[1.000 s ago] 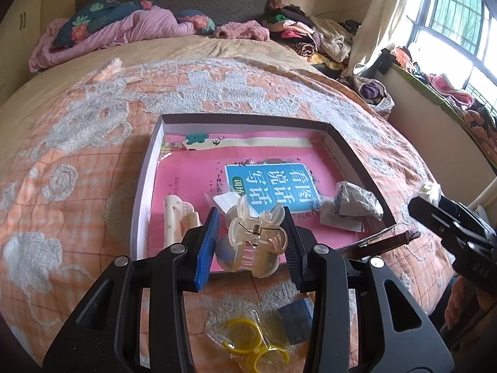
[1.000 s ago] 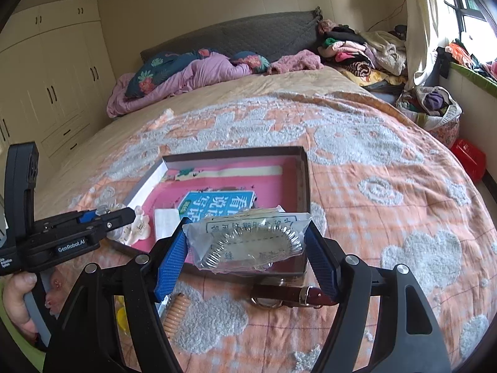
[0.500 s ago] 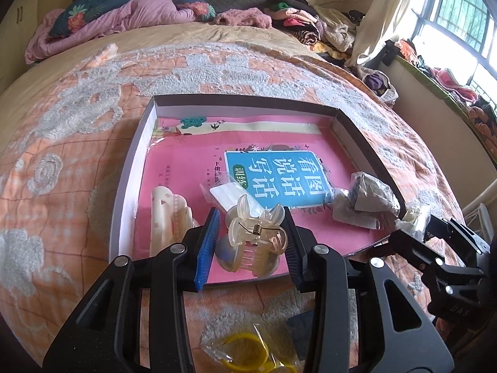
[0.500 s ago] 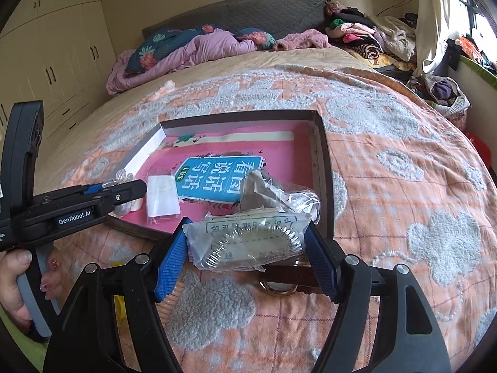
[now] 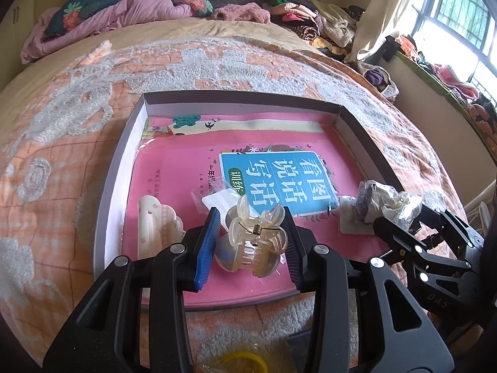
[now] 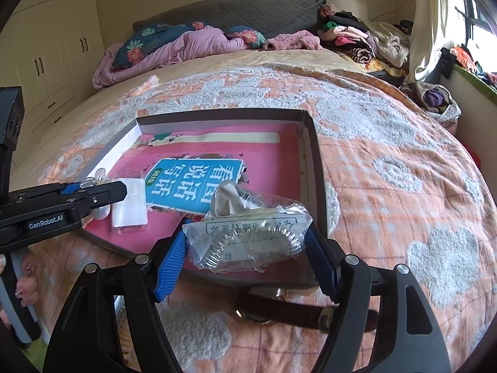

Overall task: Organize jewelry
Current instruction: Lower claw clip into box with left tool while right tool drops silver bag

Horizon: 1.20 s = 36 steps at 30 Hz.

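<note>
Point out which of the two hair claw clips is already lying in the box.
The opaque cream claw clip, resting at the box's left wall; the translucent claw clip is gripped by the left gripper.

"GenRobot.AI" stands on the left tongs (image 6: pixel 102 194); the blue book panel (image 5: pixel 276 180) reads "看图说话写话"

clear hair claw (image 5: pixel 256 242), bagged silver bracelet (image 6: pixel 248 239)

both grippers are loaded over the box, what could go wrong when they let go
1. The left hand-held gripper holds the clear hair clip right above a small plastic packet; dropped here, it may land on that packet.
2. The right hand-held gripper holds a bagged silver hair comb near the box corner, beside a crumpled bag; it could catch the wall and slide out.
</note>
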Available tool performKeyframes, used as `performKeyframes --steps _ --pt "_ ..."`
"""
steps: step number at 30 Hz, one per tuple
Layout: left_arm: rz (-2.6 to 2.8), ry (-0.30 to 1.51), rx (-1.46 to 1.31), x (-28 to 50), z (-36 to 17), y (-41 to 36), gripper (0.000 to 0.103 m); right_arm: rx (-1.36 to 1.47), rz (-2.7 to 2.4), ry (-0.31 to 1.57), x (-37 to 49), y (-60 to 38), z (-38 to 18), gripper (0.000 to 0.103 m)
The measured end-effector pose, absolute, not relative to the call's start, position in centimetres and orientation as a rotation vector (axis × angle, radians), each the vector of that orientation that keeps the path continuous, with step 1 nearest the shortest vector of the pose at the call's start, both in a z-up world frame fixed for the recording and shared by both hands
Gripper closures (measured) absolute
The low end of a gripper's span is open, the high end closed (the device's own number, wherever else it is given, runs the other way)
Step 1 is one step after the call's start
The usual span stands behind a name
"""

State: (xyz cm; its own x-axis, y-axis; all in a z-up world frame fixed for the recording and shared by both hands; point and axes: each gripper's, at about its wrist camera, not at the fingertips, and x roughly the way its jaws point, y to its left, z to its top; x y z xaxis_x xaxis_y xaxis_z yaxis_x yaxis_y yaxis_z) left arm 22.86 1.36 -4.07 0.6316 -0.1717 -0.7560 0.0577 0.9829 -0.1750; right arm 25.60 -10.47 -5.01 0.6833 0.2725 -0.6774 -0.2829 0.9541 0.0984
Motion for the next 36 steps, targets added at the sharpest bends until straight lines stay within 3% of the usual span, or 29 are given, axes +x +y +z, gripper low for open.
performKeyframes --steps 11,24,27,36 --pt "-0.126 0.886 -0.138 23.5 -4.4 1.3 0.072 -0.044 0.302 0.721 27.0 -9.9 -5.1 0.031" --pt "-0.121 0.891 -0.137 23.7 -4.3 1.5 0.071 -0.014 0.333 0.68 25.3 -10.3 -3.5 0.011" --pt "-0.118 0.881 -0.136 23.6 -4.1 1.7 0.058 0.003 0.336 0.674 24.7 -10.8 -2.9 0.009" --pt "-0.111 0.853 -0.132 22.6 -2.8 1.5 0.042 0.042 0.329 0.653 23.2 -12.4 -1.4 0.007"
